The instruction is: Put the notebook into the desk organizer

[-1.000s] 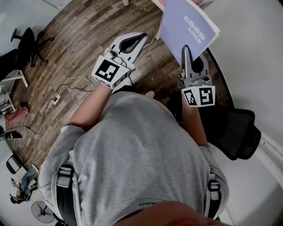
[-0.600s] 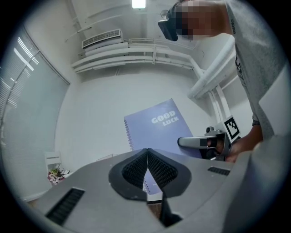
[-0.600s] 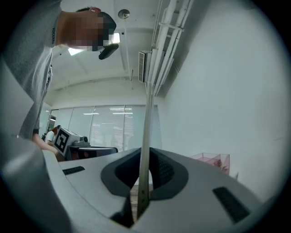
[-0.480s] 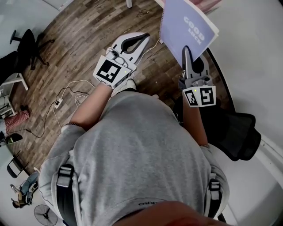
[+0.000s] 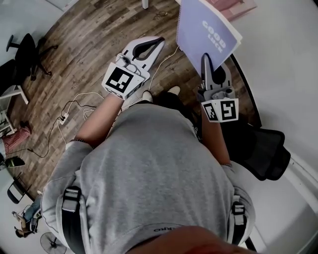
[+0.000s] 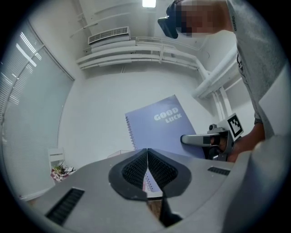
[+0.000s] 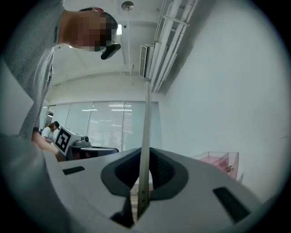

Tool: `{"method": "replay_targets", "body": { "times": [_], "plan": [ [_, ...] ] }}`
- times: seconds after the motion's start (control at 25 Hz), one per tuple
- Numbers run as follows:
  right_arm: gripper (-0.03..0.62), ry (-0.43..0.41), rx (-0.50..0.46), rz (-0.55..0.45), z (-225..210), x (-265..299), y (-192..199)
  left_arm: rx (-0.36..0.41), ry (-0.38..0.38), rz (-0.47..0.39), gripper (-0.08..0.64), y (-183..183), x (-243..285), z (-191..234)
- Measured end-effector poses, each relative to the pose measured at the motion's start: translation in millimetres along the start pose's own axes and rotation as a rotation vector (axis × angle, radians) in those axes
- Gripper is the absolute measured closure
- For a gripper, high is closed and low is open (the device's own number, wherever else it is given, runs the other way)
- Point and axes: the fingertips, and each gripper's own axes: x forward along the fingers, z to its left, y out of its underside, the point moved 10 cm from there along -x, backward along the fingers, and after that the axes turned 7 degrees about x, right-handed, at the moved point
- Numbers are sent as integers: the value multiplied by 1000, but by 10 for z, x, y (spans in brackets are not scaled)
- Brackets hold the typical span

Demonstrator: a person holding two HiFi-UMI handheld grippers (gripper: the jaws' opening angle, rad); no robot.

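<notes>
The right gripper [image 5: 204, 58] is pinching the bottom of the notebook [image 5: 206, 30]. In the right gripper view, the notebook [image 7: 146, 127] stands up thin, on its edge, squeezed between the two jaws of the right gripper [image 7: 145, 152]. The left gripper [image 5: 160, 39] is to the left of the notebook and does not touch it. In the left gripper view, the jaws of the left gripper [image 6: 147, 152] are pressed together with nothing between them.

The brown wooden floor [image 5: 89, 44] is the biggest thing, spread out to the left of the notebook and below it. A white table [image 5: 283, 59] with a dark edge is to the right of the notebook. The person's grey shirt [image 5: 149, 173] fills the space well below the notebook. A black chair [image 5: 258, 149] is below the notebook, on the right, next to the person's arm.

The notebook is purple with white words that say GOOD LUCK, and it has a wire coil down its left side. It is held up in the air, over the edge of the table.

The pink organizer [image 5: 233, 7] sits on the table just past the top of the notebook. In the right gripper view, the organizer [image 7: 220, 161] is to the right of the notebook, apart from it.

White cables [image 5: 74, 106] lie on the floor, far left of the notebook.
</notes>
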Motion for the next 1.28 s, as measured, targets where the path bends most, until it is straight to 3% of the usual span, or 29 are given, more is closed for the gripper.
{"method": "replay_targets", "body": {
  "times": [0.36,0.64,1.28],
  "plan": [
    [554,-15,15,-22,-257,207,140,6,-18,4,538,162,215,203],
    [555,-34,31,-21,-893,929,-43,-2,-38,24,538,156,942,798],
    [555,-66,20,-49,-2042,1516,-293,18,-64,30,538,200,2161,1129]
  ]
}}
